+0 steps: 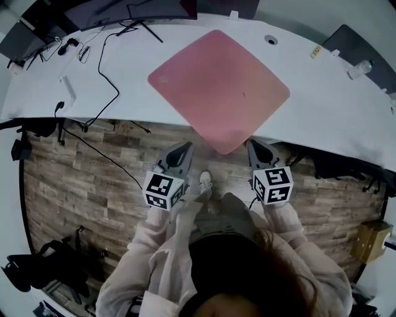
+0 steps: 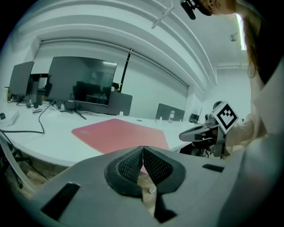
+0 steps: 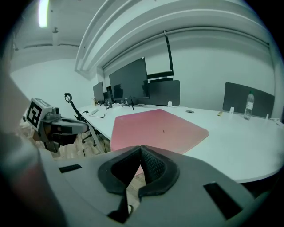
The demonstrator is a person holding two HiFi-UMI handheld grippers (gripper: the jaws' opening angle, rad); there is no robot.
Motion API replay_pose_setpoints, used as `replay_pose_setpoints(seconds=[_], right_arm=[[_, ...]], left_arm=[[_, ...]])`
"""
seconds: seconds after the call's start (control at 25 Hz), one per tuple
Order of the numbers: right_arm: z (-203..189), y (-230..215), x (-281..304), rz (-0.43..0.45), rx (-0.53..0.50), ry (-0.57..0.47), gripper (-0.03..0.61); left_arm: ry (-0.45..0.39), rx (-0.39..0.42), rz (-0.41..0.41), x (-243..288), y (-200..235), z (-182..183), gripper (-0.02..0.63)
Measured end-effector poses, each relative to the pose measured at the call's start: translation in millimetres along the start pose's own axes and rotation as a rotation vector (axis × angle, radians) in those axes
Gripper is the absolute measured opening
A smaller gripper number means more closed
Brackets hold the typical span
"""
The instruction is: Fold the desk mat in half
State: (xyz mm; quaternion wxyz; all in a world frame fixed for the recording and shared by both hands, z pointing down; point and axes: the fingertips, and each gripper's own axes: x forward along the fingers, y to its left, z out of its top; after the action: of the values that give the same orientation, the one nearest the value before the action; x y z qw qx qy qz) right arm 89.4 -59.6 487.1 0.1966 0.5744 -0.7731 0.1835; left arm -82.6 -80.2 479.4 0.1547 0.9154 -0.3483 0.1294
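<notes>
A pink desk mat (image 1: 219, 86) lies flat and unfolded on the white desk (image 1: 334, 111), turned like a diamond, with its near corner hanging a little over the desk's front edge. My left gripper (image 1: 185, 148) is held over the floor just left of that corner, shut and empty. My right gripper (image 1: 253, 146) is just right of the corner, also shut with nothing in it. Neither touches the mat. The mat (image 2: 120, 133) shows ahead in the left gripper view, and the mat (image 3: 155, 126) fills the middle of the right gripper view.
Monitors (image 1: 133, 9) and black cables (image 1: 105, 74) sit at the desk's far left. A water bottle (image 3: 249, 105) stands at the far right. Wooden floor (image 1: 80, 179) lies below the desk edge, with my legs and a shoe (image 1: 205, 181) under the grippers.
</notes>
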Motion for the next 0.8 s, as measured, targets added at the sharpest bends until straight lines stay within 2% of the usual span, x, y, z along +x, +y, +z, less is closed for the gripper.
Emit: replay_pose_setpoints(seconds=[0.24, 0.36, 0.48, 0.64, 0.72, 0.8], right_arm=[[-10.5, -7.4, 17.0, 0.004, -0.132, 0.071, 0.012], [-19.0, -7.3, 21.2, 0.045, -0.197, 0.101, 0.029], [-28.3, -4.3, 23.7, 0.088, -0.362, 0.121, 0.073], [-49.2, 1.8, 28.2, 0.136, -0.564, 0.156, 0.127], [-59.1, 2.8, 30.7, 0.153, -0.654, 0.162, 0.155], [-65.7, 1.7, 34.2, 0.145, -0.793, 0.147, 0.173]], left_arm=[[0.048, -0.007, -0.033, 20.6, 3.7, -15.4, 0.028], [0.09, 0.058, -0.04, 27.6, 0.2, -30.5, 0.028], [0.121, 0.235, -0.054, 34.9, -5.4, -39.0, 0.028], [0.175, 0.569, -0.105, 40.9, -17.0, -58.8, 0.043], [0.213, 0.708, -0.127, 47.4, -20.1, -70.8, 0.127], [0.242, 0.842, -0.125, 54.8, -19.0, -81.4, 0.158]])
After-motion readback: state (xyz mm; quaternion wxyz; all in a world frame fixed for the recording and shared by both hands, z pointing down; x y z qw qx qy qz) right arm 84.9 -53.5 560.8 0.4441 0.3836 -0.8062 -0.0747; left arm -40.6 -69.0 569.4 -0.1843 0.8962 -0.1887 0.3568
